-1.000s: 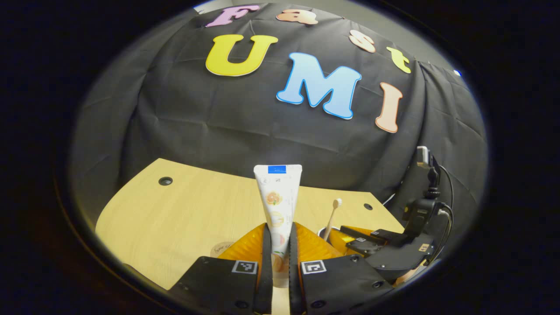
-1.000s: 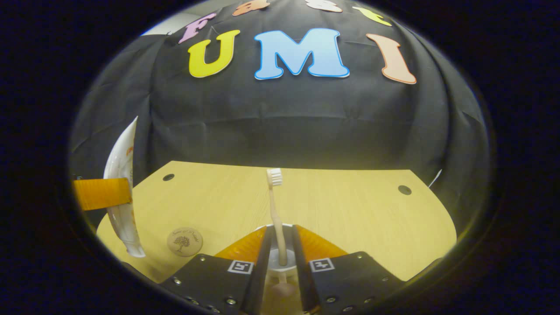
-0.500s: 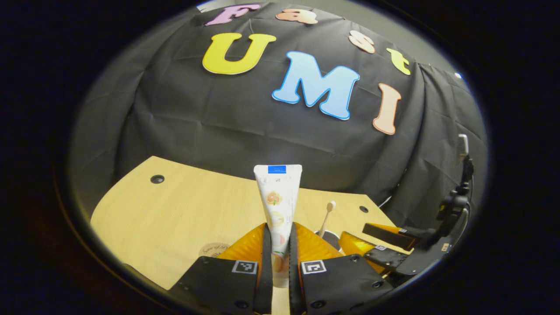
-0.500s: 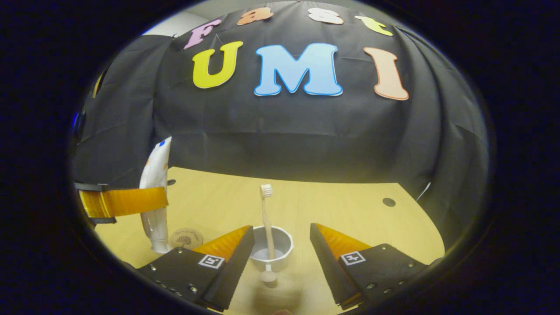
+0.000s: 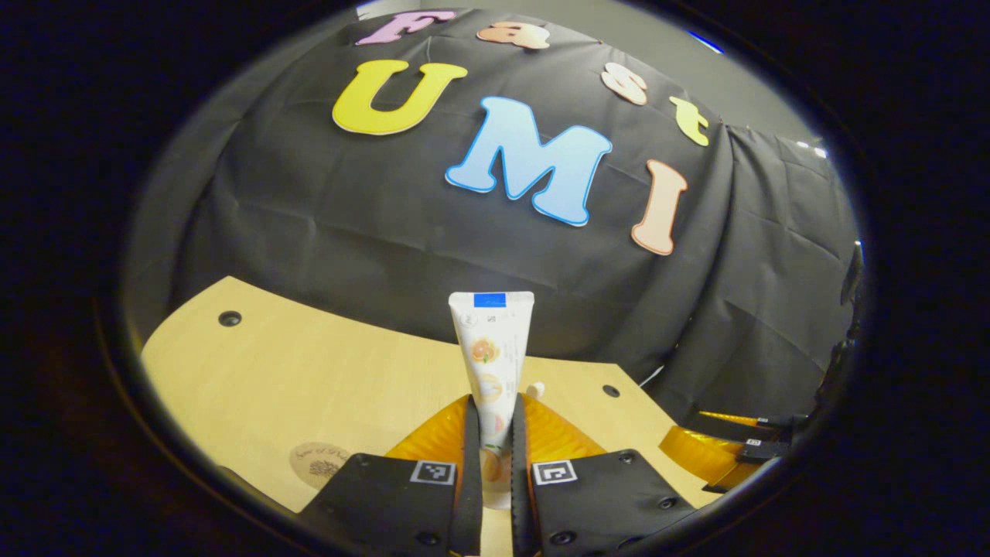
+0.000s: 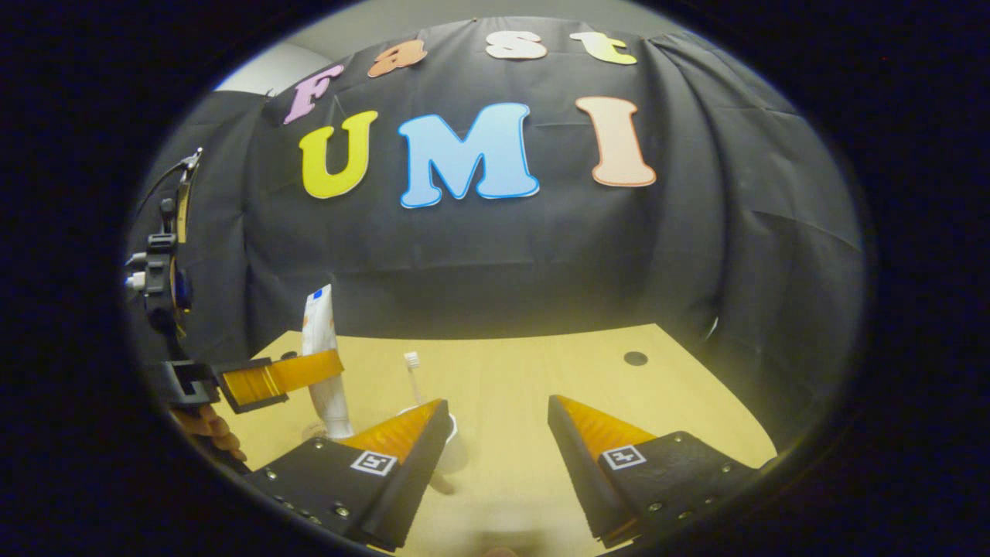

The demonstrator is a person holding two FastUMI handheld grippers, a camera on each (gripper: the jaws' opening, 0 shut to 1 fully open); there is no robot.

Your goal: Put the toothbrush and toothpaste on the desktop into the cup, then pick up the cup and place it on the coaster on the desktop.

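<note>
— Well, what is each tool doing?
— Left gripper (image 5: 490, 456) clamps the toothpaste (image 5: 492, 363) upright above the desk (image 5: 309, 387); right gripper (image 6: 495, 433) gapes, holding nothing.
— And farther off?
— Toothbrush (image 6: 412, 375) stands in the cup (image 6: 451, 424); the coaster (image 5: 319, 463) lies left.

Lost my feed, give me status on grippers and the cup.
Left gripper shut on toothpaste, upright. Right gripper open, empty. Toothbrush stands in cup. Nothing blocking.

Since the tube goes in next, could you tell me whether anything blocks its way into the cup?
Only the toothbrush, already standing in the cup. The left gripper holds the tube upright beside it, and no other obstacle is visible.
</note>
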